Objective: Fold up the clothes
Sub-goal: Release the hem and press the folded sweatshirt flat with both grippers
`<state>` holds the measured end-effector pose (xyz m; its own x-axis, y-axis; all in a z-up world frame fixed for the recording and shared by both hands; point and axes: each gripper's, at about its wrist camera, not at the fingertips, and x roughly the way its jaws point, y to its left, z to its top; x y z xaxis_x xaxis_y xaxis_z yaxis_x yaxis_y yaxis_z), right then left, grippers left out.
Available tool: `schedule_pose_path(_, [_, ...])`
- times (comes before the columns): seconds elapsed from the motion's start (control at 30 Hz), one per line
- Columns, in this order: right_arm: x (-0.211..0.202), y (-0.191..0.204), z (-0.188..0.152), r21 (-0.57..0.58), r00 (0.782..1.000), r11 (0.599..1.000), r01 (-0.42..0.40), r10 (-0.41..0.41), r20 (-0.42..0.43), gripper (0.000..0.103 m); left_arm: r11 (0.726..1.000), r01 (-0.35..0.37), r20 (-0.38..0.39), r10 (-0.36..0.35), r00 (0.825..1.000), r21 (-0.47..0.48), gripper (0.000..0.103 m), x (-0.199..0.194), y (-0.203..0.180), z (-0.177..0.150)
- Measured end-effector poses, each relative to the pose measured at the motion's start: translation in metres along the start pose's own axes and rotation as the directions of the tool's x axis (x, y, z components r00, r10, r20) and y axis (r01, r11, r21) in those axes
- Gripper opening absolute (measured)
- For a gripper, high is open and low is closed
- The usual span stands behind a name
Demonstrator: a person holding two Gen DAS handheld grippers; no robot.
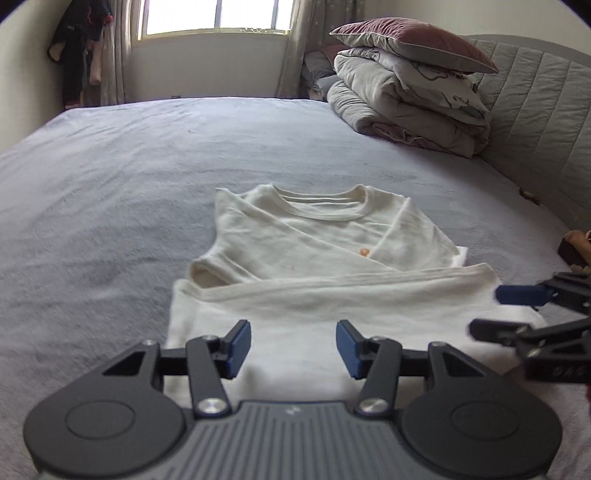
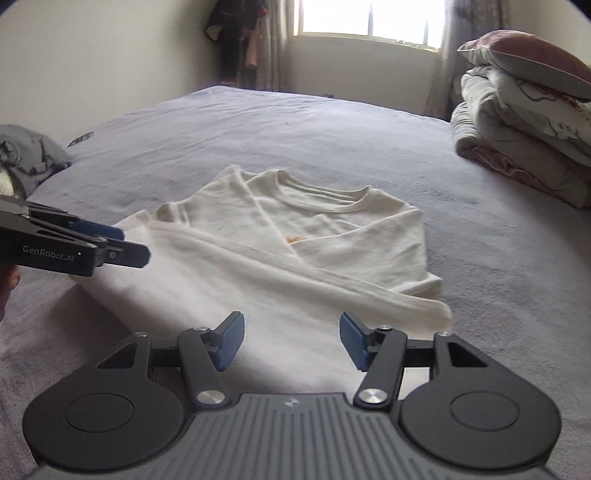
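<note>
1. The cream shirt [image 1: 325, 251] lay flat on the bed [image 1: 110, 177], about mid-bed, collar toward the window [image 1: 218, 16] and hem toward me.
2. Both sleeves were already folded in across the chest. One long sleeve ran as a band across the body, just below the small orange mark [image 1: 364, 252].
3. The sides looked tucked in too, so the shirt formed a rough rectangle, though the far edges were not quite square.
4. My left hand-held gripper [image 1: 293, 349] hung over the hem end, its jaws partly apart with nothing between them.
5. My right hand-held gripper [image 2: 291, 341] was in the same state: jaws part open, empty, above the near part of the shirt.
6. I judged the job more than half done. What seemed left was bringing the hem up toward the collar, then smoothing it.
7. A grey garment [image 2: 26, 155] lay at the bed's edge, perhaps still to fold.
</note>
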<state>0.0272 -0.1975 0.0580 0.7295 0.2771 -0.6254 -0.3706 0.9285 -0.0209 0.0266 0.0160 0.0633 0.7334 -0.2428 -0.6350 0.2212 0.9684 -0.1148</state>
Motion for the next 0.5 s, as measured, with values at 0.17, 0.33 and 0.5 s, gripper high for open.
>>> schedule_pose_path(0.17, [0.009, 0.011, -0.005, -0.012, 0.999, 1.000, -0.022, 0.022, -0.045, 0.061, 0.999, 0.008, -0.033, -0.006, 0.999, 0.053, 0.058, 0.015, -0.015, -0.012])
schedule_pose_path(0.33, [0.025, 0.006, -0.014, 0.023, 0.995, 0.999, -0.027, 0.029, -0.096, 0.063, 0.991, -0.036, -0.025, 0.039, 0.999, 0.130, 0.064, 0.030, -0.021, -0.020])
schedule_pose_path(0.5, [0.027, 0.008, -0.018, 0.006, 0.995, 1.000, -0.027, 0.027, -0.097, 0.065, 0.991, -0.036, -0.038, 0.042, 0.998, 0.131, 0.070, 0.032, -0.017, -0.019])
